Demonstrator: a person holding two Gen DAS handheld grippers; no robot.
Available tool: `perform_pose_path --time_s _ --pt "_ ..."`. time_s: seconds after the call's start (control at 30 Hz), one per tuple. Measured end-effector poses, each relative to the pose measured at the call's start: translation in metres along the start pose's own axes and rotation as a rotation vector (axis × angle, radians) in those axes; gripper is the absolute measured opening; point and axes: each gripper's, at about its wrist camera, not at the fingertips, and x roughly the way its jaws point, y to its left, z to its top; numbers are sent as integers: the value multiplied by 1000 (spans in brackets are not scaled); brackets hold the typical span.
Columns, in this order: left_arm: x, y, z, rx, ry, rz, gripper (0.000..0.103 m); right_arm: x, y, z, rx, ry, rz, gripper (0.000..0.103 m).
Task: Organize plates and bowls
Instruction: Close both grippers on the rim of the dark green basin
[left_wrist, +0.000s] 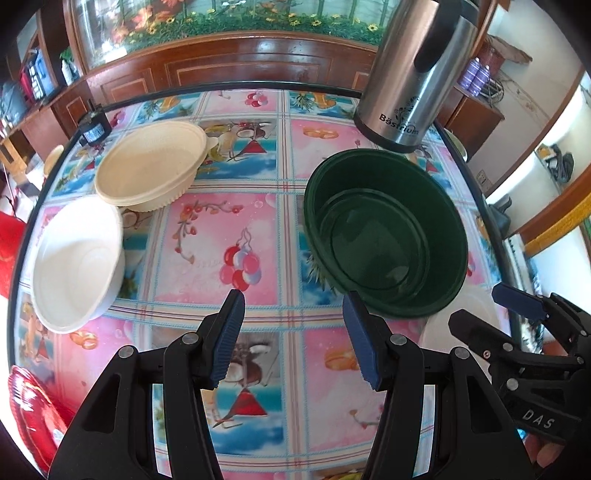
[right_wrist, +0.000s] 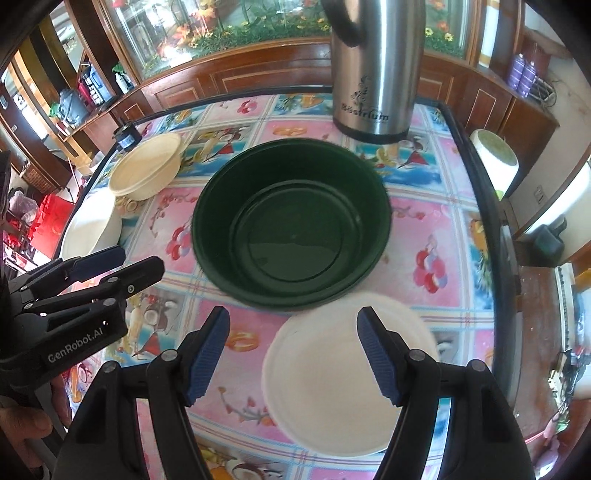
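Tongs (left_wrist: 293, 336) above patterned tablecloth (left_wrist: 207, 236)

We see both fisheye views brightly daylit, with white glare on the glossy tablecloth (left_wrist: 207, 236) and steel flask (right_wrist: 373, 70), straight edges bowed and corners black, and motion blur softening the near white bowl (right_wrist: 332, 391) in the right wrist view.

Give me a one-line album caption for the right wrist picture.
Open right gripper hovers above a white bowl, green bowl and steel flask beyond.
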Motion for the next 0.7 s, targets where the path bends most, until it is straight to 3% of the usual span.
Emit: perform_pose_path --time_s 0.47,0.7 --pt "23 -19 24 -27 20 1 55 8 -42 29 27 -19 -28 73" --pt "40 -18 32 -49 66 3 55 21 -55 46 33 -20 -43 73"
